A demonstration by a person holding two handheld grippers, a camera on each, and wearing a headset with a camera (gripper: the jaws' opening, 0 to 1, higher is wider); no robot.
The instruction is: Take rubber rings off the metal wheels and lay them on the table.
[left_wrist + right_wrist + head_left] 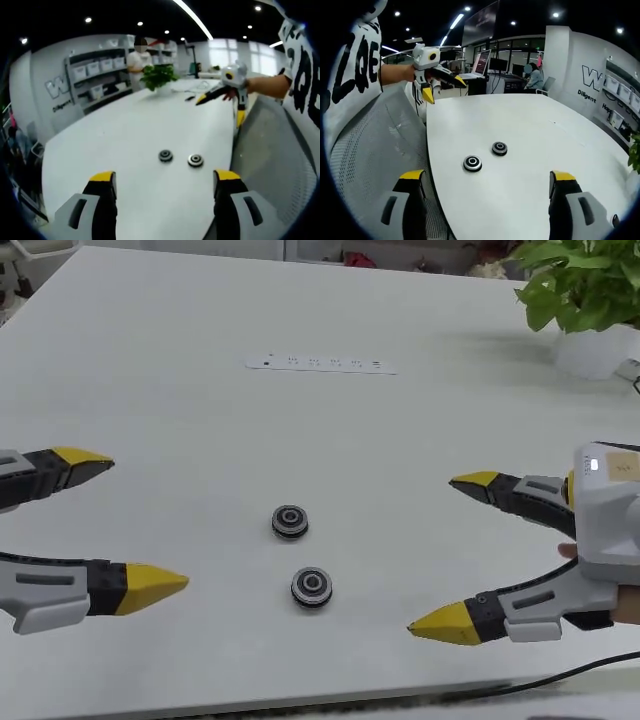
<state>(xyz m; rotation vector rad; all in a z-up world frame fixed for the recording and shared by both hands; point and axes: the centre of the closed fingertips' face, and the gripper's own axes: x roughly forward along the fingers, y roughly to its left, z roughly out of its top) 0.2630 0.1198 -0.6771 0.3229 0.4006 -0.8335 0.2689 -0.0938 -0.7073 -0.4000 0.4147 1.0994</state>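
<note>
Left tongs (148, 522), right tongs (431, 552) both gaping, empty. Rubber rings (276, 523) look soft, stretchy; I'd pinch at the wheel (311, 586) rim.

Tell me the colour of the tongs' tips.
Yellow tips, clearest in the head view.

My left gripper (150, 522) and right gripper (429, 553) look alike: black fingers (495, 612) tipped in yellow, with grey plates behind. A black cable (590, 668) runs by the right one. My shirt (350, 75) is white, black-lettered.
</note>
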